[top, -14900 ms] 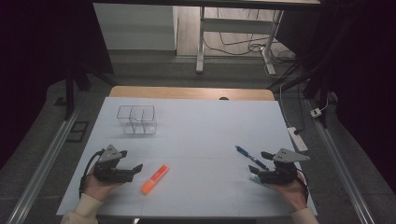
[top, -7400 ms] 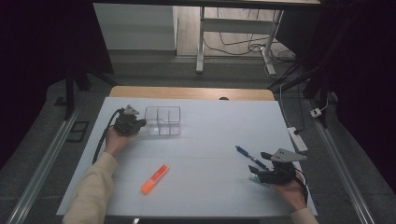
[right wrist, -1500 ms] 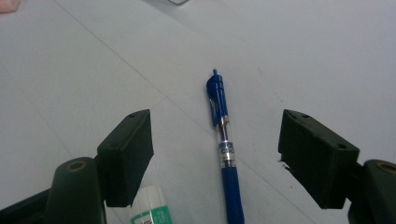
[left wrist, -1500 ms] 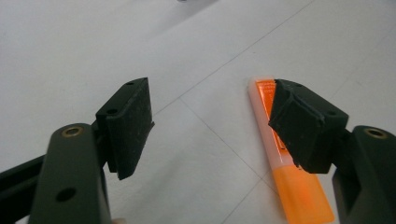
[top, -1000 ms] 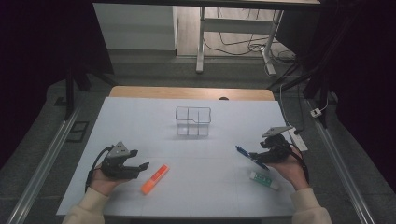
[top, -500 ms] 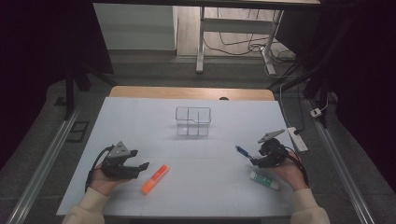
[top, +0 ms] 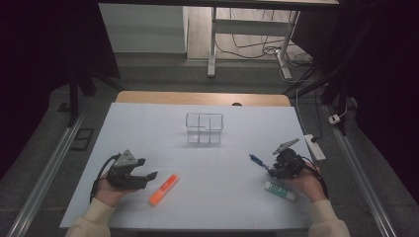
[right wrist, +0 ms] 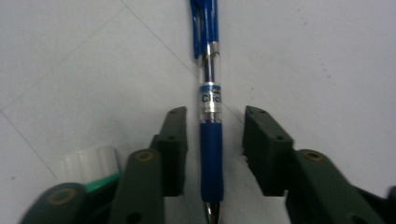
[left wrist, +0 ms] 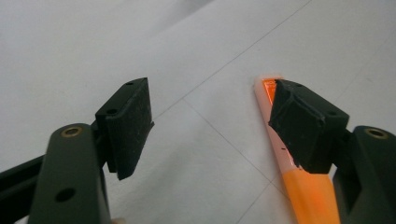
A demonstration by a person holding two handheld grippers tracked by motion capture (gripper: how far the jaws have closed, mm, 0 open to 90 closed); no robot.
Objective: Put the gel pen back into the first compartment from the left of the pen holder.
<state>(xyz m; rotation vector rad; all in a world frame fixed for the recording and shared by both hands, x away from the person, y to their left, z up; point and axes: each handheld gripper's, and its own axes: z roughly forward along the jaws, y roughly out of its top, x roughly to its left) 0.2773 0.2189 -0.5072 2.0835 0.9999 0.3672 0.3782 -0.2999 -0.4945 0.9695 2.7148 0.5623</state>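
Pen: we see a blue pen [right wrist: 211, 135], clear mid-barrel, blue rubber grip, lying flat.
Right gripper [right wrist: 212, 154]: jaws just closing, astride it, gaps both sides.
Left gripper [left wrist: 215, 126]: released.

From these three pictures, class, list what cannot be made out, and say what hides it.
- Blue pen: its tip, cut off by the right gripper view's bottom edge.
- Orange highlighter: part of the barrel, behind the left claw pad.
- Green-and-white tube: label too small in the high view.
- Clear organiser: contents too faint there.

Glossy plastic pen [right wrist: 211, 140] — matt table [top: 237, 197]
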